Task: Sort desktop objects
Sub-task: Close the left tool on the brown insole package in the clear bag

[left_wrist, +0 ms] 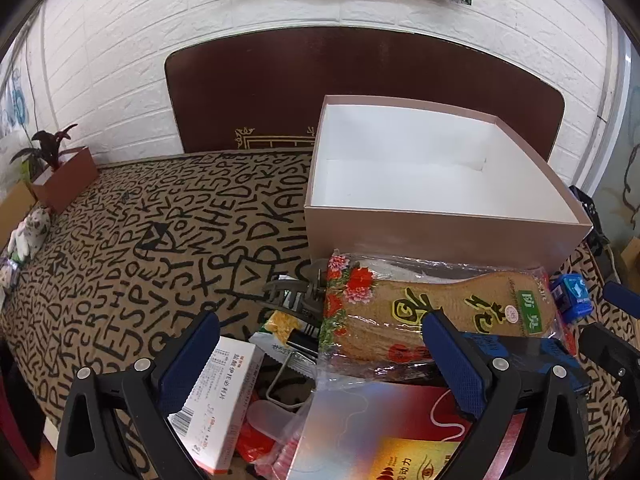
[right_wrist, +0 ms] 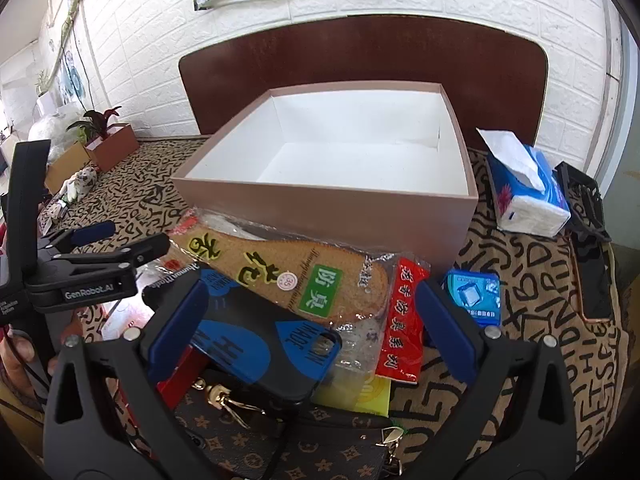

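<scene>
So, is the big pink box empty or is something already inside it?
Empty. The pink box has no lid on, and both wrist views show only its bare white floor and walls; the clutter lies outside, in front of it.

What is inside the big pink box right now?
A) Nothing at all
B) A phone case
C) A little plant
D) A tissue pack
A: the big pink box shows only its bare white bottom and walls in both views, while the tissue pack sits beside it and the phone case lies in the pile in front.
</scene>
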